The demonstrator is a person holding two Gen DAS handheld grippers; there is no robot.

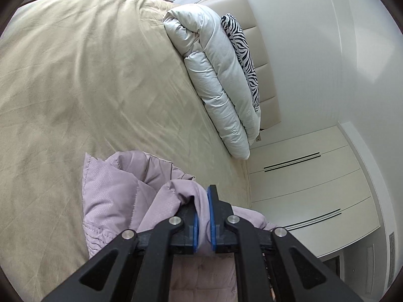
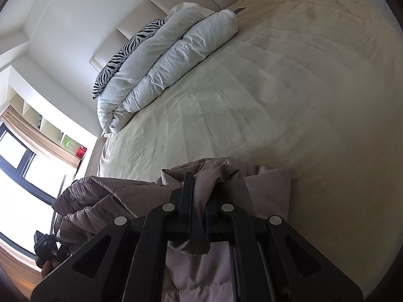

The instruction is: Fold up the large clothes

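jacket [image 1: 113, 191]: mauve puffer, bunched at about 6 o'clock in both views, partly lifted off the bed [image 1: 88, 88]
left gripper [image 1: 203, 216]: clamped on a wad of the jacket, blue pads squeezing fabric between them
right gripper [image 2: 200, 201]: jaws nearly together with a fold of jacket pinched in the gap (one pad is hidden by cloth, but it reads as gripping)
why held like this: two pinch points on one garment, so I'd guess it's being hoisted to shake out and spread flat before any folding
jacket axis: honestly can't tell, it's too crumpled. In the left view the loose part trails to 9 o'clock of the gripper, in the right view the bulk also sags to 9 o'clock, past the bed edge
collar/hem direction: can't make it out
bed: big bare stretch from 10 to 2 o'clock, good landing spot
duvet [image 1: 214, 75]: rolled up by the headboard, well apart from the jacket
zebra pillow [image 1: 241, 50]: tucked behind the duvet
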